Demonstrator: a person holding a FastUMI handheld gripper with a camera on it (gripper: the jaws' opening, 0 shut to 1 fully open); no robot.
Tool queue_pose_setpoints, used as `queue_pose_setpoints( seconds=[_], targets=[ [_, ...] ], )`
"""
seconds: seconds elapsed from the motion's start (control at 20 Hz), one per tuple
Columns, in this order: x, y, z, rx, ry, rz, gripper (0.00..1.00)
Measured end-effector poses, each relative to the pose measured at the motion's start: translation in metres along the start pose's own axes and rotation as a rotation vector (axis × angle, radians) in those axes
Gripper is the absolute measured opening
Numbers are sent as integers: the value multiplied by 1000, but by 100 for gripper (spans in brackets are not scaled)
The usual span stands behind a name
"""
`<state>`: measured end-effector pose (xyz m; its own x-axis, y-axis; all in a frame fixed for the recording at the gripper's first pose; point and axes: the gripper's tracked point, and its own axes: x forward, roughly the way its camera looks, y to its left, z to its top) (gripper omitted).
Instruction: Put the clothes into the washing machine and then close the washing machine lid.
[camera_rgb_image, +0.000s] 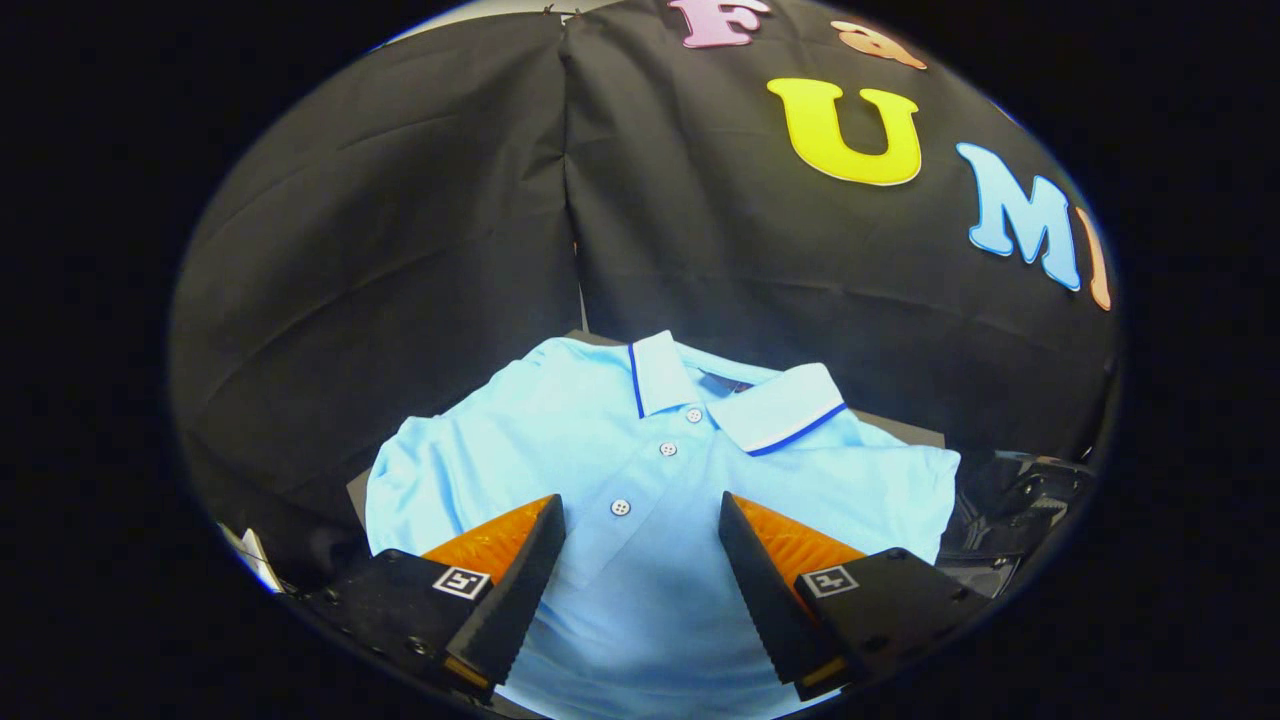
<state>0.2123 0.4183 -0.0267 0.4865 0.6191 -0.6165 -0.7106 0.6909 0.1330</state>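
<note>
One light-blue polo shirt (640, 470) lies spread flat, its fabric a soft, fine knit with a few shallow creases, directly beneath and ahead of the gripper (640, 520). The gripper's jaws are spread wide, holding nothing, each finger (520, 575) a ribbed wedge, with the shirt's placket running between them. Three small round buttons (668, 449) climb toward the folded collar (740, 395), which is edged in one dark-blue stripe, beyond the fingers. Black, wrinkled cloth (400, 250) hangs behind as the booth wall.

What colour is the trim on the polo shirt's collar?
Dark blue trim on a light blue polo shirt, seen in the gripper view; the open fingers hover over it.
</note>
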Motion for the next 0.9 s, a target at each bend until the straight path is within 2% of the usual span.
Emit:
queue_pose_setpoints(
  seconds=[0.2, 0.4, 0.55, 0.75, 0.9],
  targets=[
    [5, -1, -3, 16, 16, 0, 97],
    [5, 0, -4, -31, 24, 2, 97],
    [9, 0, -6, -27, 23, 11, 94],
    [10, 2, -6, 18, 27, 24, 50],
    [8, 3, -5, -9, 34, 31, 50]
  ],
)
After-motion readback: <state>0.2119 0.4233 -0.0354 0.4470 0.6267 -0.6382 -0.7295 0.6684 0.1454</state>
